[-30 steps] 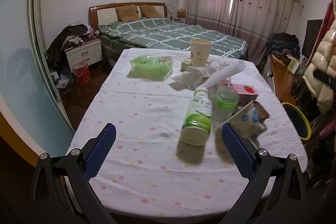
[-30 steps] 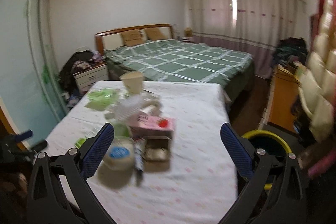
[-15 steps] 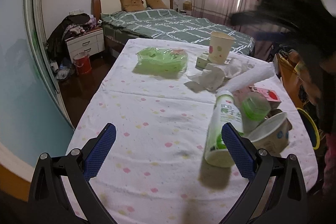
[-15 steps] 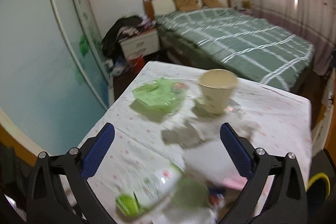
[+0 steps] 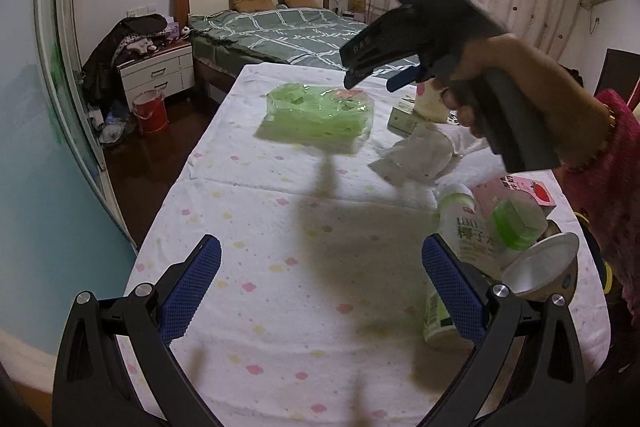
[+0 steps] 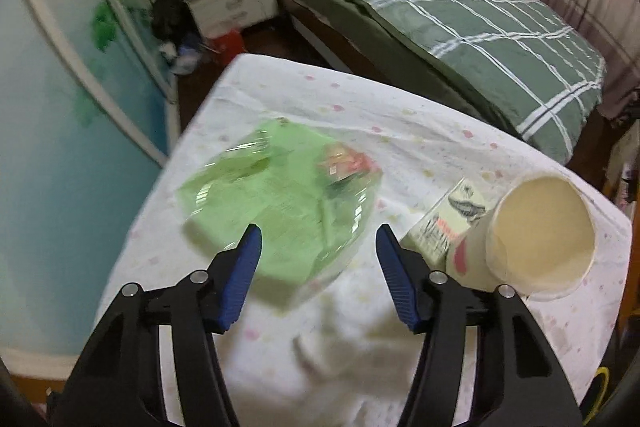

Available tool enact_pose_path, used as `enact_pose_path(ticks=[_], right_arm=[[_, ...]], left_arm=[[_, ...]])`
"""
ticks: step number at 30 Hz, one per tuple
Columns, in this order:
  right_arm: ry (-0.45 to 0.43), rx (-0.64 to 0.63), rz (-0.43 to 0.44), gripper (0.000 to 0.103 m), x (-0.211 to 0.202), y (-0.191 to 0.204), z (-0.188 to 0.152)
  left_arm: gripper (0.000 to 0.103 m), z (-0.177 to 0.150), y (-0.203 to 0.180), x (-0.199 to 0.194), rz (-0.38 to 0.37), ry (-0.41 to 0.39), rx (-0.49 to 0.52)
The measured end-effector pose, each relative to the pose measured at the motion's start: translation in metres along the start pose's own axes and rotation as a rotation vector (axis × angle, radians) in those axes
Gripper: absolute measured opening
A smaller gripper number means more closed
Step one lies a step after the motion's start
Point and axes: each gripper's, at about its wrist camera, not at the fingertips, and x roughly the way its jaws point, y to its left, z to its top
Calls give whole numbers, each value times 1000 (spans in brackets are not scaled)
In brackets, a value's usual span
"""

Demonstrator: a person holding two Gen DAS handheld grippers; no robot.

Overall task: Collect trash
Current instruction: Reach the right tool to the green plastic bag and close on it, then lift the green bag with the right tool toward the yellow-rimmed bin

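The green plastic bag [image 6: 280, 195] lies crumpled and glossy on the far-left part of the table [image 6: 400, 131], thin translucent film with a scrap of red-and-white wrapper showing through near its 1 o'clock edge. In the right wrist view it sits dead ahead, at 12 o'clock from the right gripper [image 6: 318, 263], its near hem between the two spread blue pads — nothing is held yet. Its long axis runs roughly from 8 to 2 o'clock across those fingers, so a close along the present line would, I judge, pinch the film across its narrow way. The right tool is clearly the nearer one: in the left wrist view the bag [image 5: 320, 111] sits well up the table at about 12 o'clock, with the right gripper [image 5: 372, 77] hanging just above it, while the left gripper [image 5: 320, 283] hovers wide apart and empty over bare cloth. At 3 o'clock from the bag stand a small printed carton [image 6: 448, 223] and a cream paper cup [image 6: 536, 239], touching each other — rigid, light, easily knocked. The cloth is white, soft, dotted with pastel flowers.
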Motion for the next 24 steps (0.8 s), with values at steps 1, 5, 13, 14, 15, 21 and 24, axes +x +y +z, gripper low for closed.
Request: enact_pose_path(ticks=[1, 5, 13, 14, 15, 21, 24], right_arm=[[12, 8, -10, 57, 6, -2, 3], [48, 19, -27, 57, 22, -6, 11], [130, 34, 9, 34, 41, 0, 12], [138, 40, 15, 27, 43, -1, 11], [138, 46, 18, 25, 43, -1, 9], [77, 41, 26, 14, 19, 3, 4], [33, 24, 46, 14, -4, 9, 2]], left_arm=[[99, 1, 2, 2, -5, 2, -2], [99, -1, 6, 6, -24, 10, -9], [99, -4, 7, 5, -42, 11, -18], [99, -4, 7, 4, -41, 10, -19], [99, -5, 6, 3, -41, 10, -19], [99, -6, 5, -4, -34, 6, -16], [99, -6, 1, -9, -36, -1, -12]])
